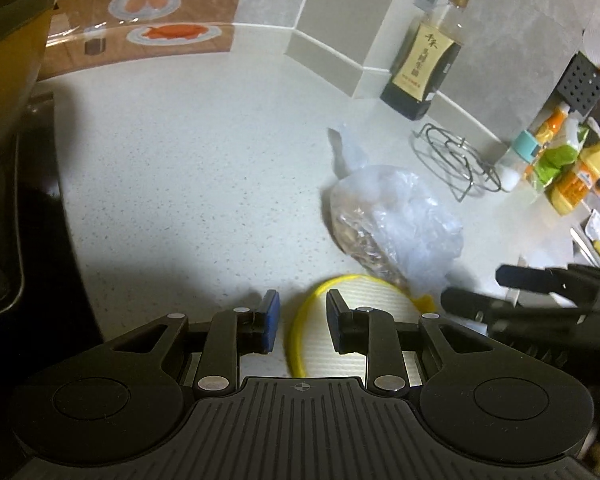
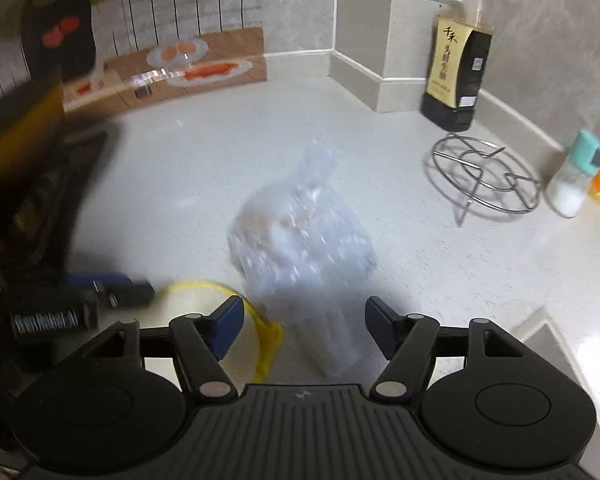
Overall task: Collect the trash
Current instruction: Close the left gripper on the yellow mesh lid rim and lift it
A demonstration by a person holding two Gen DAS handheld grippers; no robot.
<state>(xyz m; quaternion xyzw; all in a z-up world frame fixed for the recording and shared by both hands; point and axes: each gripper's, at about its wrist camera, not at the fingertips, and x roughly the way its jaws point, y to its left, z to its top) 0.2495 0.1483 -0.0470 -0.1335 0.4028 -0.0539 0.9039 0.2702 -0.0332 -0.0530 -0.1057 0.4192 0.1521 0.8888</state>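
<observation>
The clear plastic bag (image 2: 300, 240), knotted at the top and stuffed with brownish scraps, sits on the pale speckled tabletop (image 1: 180, 160), and it looks like the trash to be collected. Its lower end touches or overlaps a round yellow-rimmed lid (image 1: 364, 304) lying flat just beside it. The right tool (image 2: 304, 328) is right on it: fingers spread wide, one on each side of the bag's near end, nothing gripped. In the left wrist view the same tool pokes in from the right edge, near the bag. The left tool (image 1: 302, 322) hovers over the yellow lid with a moderate gap between its blue pads (image 1: 271, 320), holding nothing; the lid's rim runs between them, though whether they touch it cannot be told.

So the step in hand looks like the approach for a pick on the bag, with the grasp not yet made. The next move likely calls for the right tool to close on the crinkled plastic, ideally on a bunched part so that the film does not slip. The bag is soft and its load may shift, so a lift could drag the lid along.

Further out, a wire trivet (image 2: 486, 178) stands near a dark sauce bottle (image 2: 456, 64) by the wall, well apart from the bag. A small white bottle (image 2: 572, 184) with a teal cap sits at the right edge.
</observation>
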